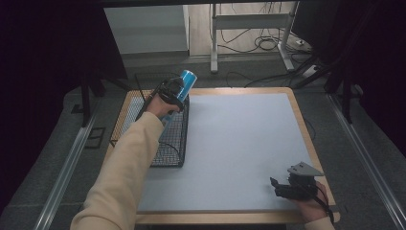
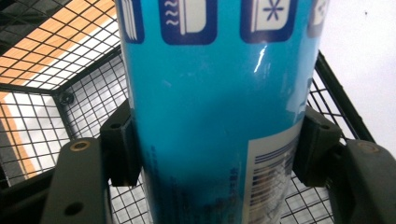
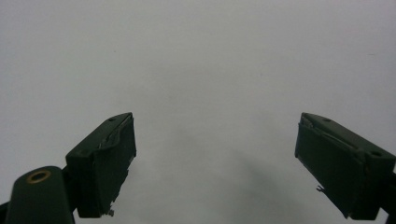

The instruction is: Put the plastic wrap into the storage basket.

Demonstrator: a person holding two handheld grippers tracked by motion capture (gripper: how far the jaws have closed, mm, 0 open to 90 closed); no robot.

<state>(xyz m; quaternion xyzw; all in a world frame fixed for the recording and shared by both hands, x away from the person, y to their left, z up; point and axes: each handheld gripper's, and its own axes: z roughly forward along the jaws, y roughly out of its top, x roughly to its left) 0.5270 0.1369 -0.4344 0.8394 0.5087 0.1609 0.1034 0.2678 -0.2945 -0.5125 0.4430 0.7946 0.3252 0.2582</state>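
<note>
high view: above person's side, looks forward and down, whole table (image 1: 299, 124) | left gripper view: rides the gripper, close on can (image 2: 215, 107), basket (image 2: 56, 116) mesh behind; both also in high view | right gripper view: looks down close at grey mat (image 3: 196, 60), shared with high view

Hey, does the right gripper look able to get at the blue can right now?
Probably not easily: the blue can sits clamped in the left gripper over the wire basket, while the right gripper rests open at the table's opposite near corner.
</note>
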